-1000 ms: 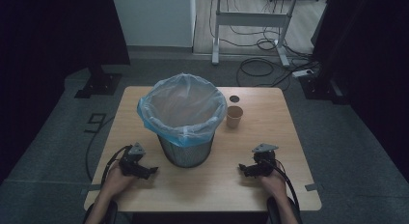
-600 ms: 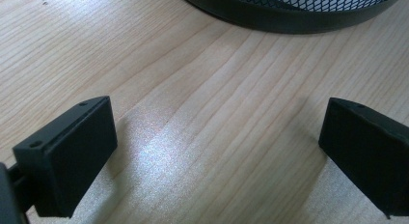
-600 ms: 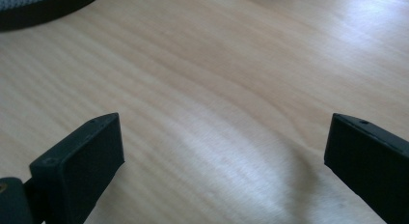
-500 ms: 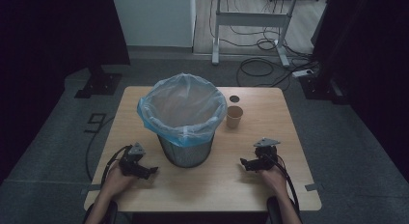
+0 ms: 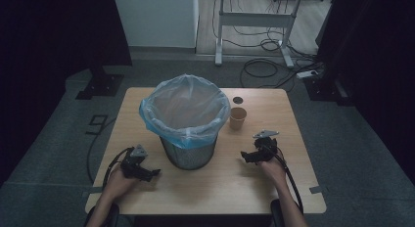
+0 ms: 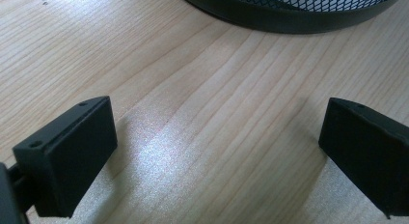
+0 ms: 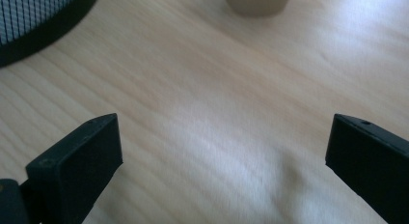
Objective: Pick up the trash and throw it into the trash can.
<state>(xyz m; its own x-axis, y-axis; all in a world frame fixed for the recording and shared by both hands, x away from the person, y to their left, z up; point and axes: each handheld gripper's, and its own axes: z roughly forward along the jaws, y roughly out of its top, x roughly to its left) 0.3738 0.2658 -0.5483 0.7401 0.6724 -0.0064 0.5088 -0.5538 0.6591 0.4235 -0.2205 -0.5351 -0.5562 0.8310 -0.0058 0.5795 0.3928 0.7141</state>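
**Two wide-open grippers either side of a lined bin**

The left gripper (image 5: 152, 172) rests low over the wooden table (image 5: 225, 188) near its front left edge, jaws spread wide with nothing between them, pointing right toward the base of the bin (image 5: 188, 153). The mesh bin stands upright at the table's middle, lined with a blue plastic bag (image 5: 147, 112). Just right of it stands a paper cup (image 5: 238, 118), upright, mouth up, with a small dark disc (image 5: 238, 100) behind it. The right gripper (image 5: 244, 156) is nearer the front right, jaws also wide and empty, pointing left.
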